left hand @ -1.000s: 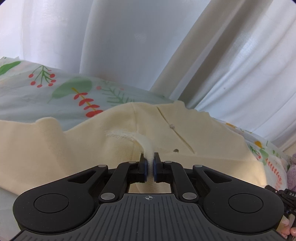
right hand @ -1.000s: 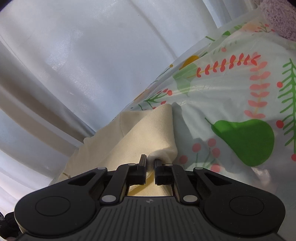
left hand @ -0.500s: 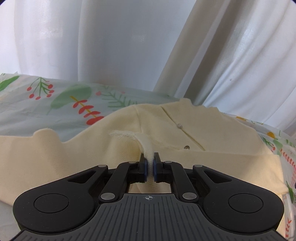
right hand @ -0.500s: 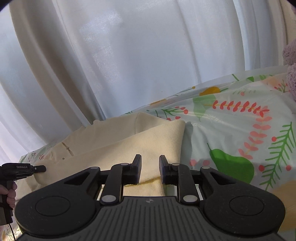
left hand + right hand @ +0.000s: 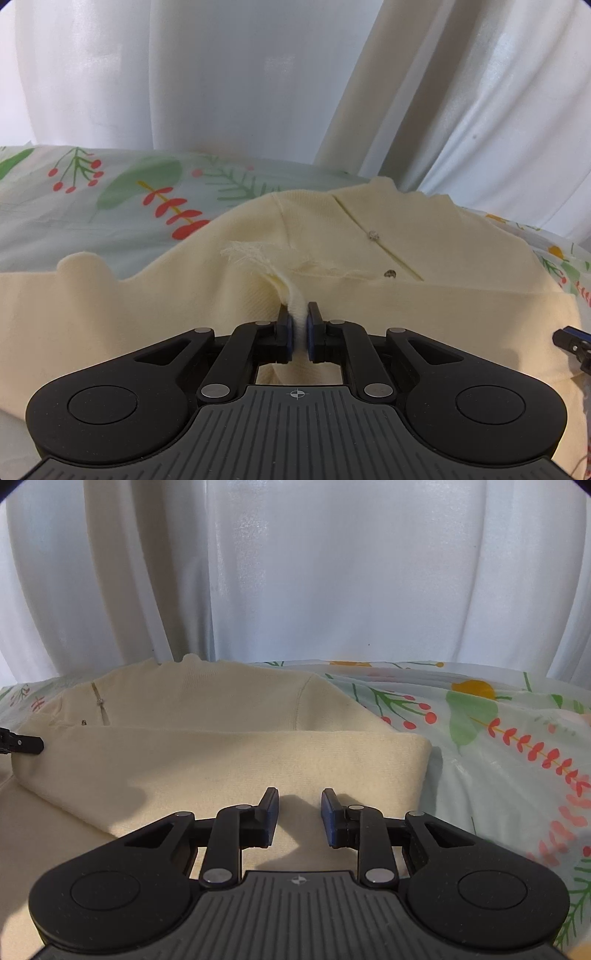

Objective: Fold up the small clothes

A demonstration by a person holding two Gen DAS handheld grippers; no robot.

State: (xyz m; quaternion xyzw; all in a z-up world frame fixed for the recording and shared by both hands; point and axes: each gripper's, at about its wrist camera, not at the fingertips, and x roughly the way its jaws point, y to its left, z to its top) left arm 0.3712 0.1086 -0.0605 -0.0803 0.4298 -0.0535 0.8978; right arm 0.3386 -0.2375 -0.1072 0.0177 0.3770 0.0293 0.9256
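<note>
A cream knit garment [image 5: 443,266] with small snap buttons [image 5: 373,234] lies on a leaf-and-berry printed cloth [image 5: 110,206]. My left gripper [image 5: 299,317] is shut on a pinched ridge of its fabric near a frayed edge. In the right wrist view the same garment [image 5: 221,753] shows a folded layer that ends in a rounded edge at the right. My right gripper [image 5: 299,805] hovers just over that layer. Its jaws are closing with a clear gap and nothing between them. The left gripper's tip [image 5: 22,743] peeks in at the left edge.
White curtains [image 5: 332,572] hang close behind the surface across both views. The printed cloth [image 5: 498,738] extends to the right of the garment. The right gripper's dark tip [image 5: 570,338] shows at the right edge of the left wrist view.
My right gripper let go of the folded edge, opened, rolled level and drew back over the garment. My left gripper kept its pinch and barely moved.
</note>
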